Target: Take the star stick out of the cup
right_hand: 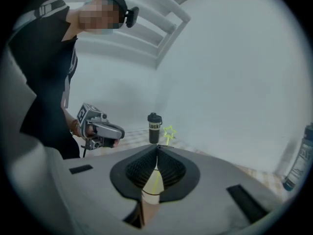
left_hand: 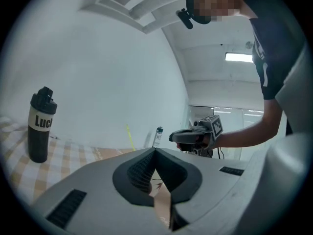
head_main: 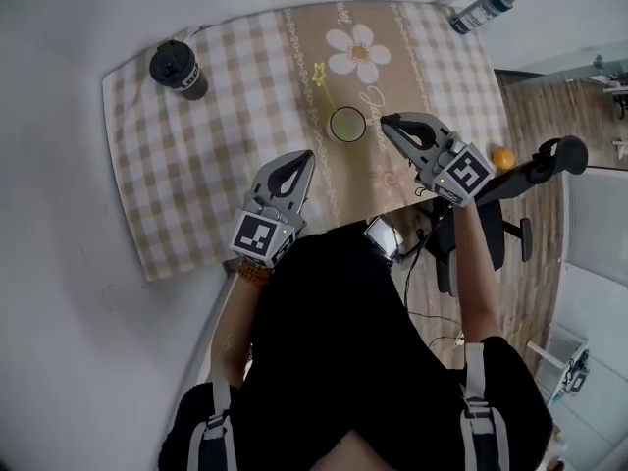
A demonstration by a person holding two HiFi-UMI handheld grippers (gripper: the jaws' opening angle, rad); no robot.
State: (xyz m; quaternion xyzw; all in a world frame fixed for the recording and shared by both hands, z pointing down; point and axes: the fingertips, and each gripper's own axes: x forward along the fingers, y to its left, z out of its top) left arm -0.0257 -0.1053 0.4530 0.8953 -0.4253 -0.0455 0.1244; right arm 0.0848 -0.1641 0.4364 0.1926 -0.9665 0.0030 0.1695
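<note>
A pale cup stands on the checked tablecloth, and a yellow-green star stick leans out of it toward the far side. My right gripper is shut and empty, its tips just right of the cup. In the right gripper view the cup shows behind that gripper's closed jaws, with the star above their tips. My left gripper is shut and empty, a little nearer than the cup and to its left. Only the stick shows past the left gripper in its own view.
A black bottle stands at the table's far left corner. At the far right corner lies a clear water bottle. An orange ball and an office chair sit off the table's right edge. A phone lies by the near edge.
</note>
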